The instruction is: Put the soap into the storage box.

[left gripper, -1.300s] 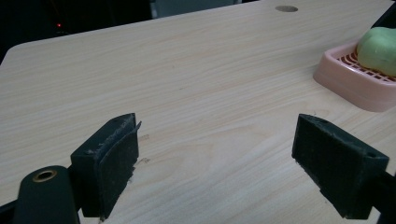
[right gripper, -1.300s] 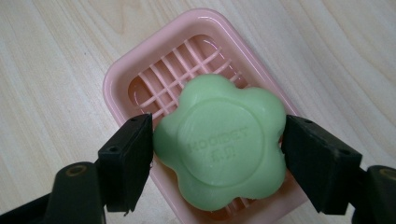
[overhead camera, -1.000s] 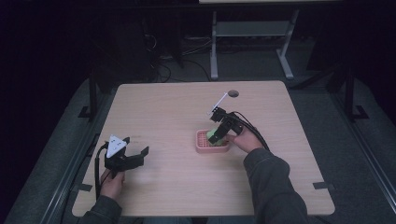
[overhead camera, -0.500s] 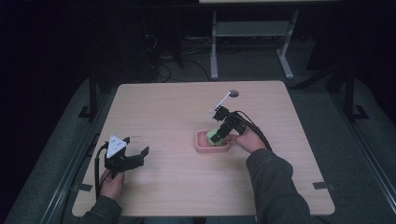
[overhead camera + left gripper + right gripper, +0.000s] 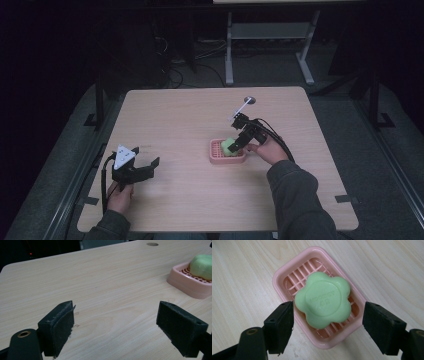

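Note:
A green flower-shaped soap (image 5: 229,145) (image 5: 323,299) lies in a pink slatted soap dish (image 5: 220,159) (image 5: 279,277) near the middle of the wooden table (image 5: 190,115). My right gripper (image 5: 240,144) (image 5: 328,307) hovers over the dish from its right, open, its jaws either side of the soap and not pressing it. My left gripper (image 5: 147,162) (image 5: 116,306) rests low at the front left, open with bare table between its jaws. From the left gripper view the dish (image 5: 185,283) and soap (image 5: 202,266) sit far off to the right.
A round hole (image 5: 249,100) (image 5: 152,244) is cut in the tabletop near the far edge. Behind the table stands a metal frame (image 5: 265,30) on a dark floor with cables.
My right gripper and hand have shifted slightly right, off the dish, leaving more of the soap showing. The left gripper has stayed where it was.

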Motion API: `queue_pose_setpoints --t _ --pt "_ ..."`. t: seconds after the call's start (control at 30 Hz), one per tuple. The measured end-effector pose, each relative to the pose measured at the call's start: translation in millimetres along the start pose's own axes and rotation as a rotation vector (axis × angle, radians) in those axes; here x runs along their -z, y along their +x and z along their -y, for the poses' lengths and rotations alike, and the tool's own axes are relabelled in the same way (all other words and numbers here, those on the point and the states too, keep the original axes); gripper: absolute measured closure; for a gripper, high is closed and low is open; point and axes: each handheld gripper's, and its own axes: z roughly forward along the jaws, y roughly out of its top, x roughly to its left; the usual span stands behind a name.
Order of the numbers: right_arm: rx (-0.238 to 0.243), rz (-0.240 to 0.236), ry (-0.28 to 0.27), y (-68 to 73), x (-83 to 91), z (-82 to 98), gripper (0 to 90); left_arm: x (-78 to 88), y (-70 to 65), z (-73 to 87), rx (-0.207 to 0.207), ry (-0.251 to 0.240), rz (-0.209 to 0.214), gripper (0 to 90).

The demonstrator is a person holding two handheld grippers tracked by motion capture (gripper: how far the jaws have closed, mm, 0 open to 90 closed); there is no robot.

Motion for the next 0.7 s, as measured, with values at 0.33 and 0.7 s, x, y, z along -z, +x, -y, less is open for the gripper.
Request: queue_pose_setpoints --t 0.33,0.7 --pt "-0.008 0.004 -0.006 -2.0 6.2 6.6 24.5 -0.2 0.1 0.0 -0.002 0.003 0.002 14.4" --pt "-0.009 0.013 0.006 -2.7 8.6 14.2 24.6 -0.5 -0.2 0.2 -0.003 0.005 0.004 14.4"
